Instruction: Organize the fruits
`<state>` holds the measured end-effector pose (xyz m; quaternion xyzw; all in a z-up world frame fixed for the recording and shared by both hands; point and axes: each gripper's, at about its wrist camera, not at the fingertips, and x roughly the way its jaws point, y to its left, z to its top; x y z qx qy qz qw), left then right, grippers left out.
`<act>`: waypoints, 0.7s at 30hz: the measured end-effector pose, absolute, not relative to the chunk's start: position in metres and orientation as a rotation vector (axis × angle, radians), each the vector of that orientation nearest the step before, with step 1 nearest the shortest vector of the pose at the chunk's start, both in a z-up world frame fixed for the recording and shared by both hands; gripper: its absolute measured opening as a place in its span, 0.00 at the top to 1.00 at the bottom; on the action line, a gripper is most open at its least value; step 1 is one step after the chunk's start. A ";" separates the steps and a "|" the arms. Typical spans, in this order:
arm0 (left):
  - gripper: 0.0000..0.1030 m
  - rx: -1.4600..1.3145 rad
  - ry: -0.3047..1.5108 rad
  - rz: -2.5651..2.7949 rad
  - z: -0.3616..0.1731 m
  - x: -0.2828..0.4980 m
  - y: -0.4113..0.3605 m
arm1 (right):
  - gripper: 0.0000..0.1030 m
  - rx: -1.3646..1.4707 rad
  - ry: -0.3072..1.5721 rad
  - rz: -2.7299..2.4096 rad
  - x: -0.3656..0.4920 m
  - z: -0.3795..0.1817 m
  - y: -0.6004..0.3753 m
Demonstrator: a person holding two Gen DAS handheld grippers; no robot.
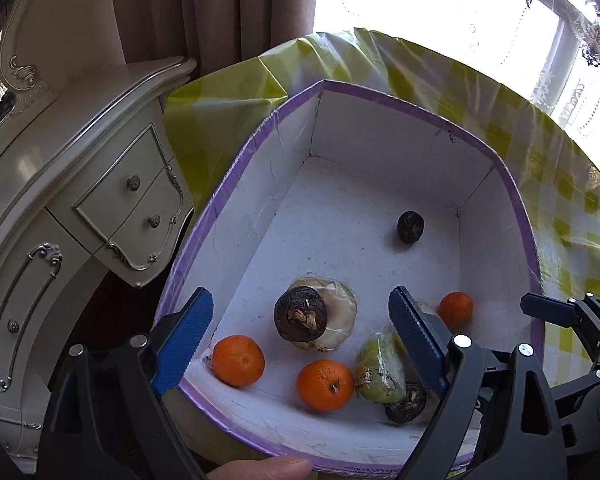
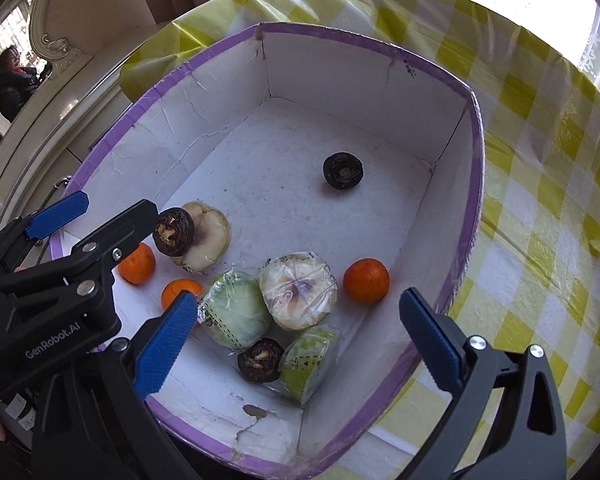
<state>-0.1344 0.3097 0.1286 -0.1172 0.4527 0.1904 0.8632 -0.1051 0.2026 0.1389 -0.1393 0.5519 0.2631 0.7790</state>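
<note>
A white box with a purple rim (image 1: 236,184) (image 2: 476,168) holds the fruit. Three oranges (image 1: 238,360) (image 1: 325,385) (image 1: 455,309) lie in its near part, also in the right wrist view (image 2: 366,281). Three dark round fruits show: one (image 1: 300,313) resting on a pale wrapped half fruit (image 1: 340,312), one (image 1: 406,402) near the front, one (image 1: 410,227) (image 2: 343,170) alone farther back. Wrapped green halves (image 2: 236,314) (image 2: 306,364) and a wrapped pale half (image 2: 298,291) lie together. My left gripper (image 1: 300,344) is open above the box. My right gripper (image 2: 296,344) is open over the wrapped fruit.
The box stands on a table with a yellow-and-white checked cloth (image 2: 540,200). A cream ornate dresser (image 1: 80,200) stands close to the left. Curtains and a bright window (image 1: 440,0) are behind. The left gripper's body (image 2: 60,272) reaches in at the box's left rim.
</note>
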 end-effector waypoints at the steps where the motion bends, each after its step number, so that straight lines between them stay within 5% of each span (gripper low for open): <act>1: 0.16 -0.226 0.982 0.402 0.127 -0.130 0.308 | 0.02 -0.305 1.197 0.567 -0.105 0.139 0.203; 21: 0.16 -0.160 1.113 0.421 0.118 -0.117 0.304 | 0.02 -0.337 1.195 0.547 -0.104 0.135 0.209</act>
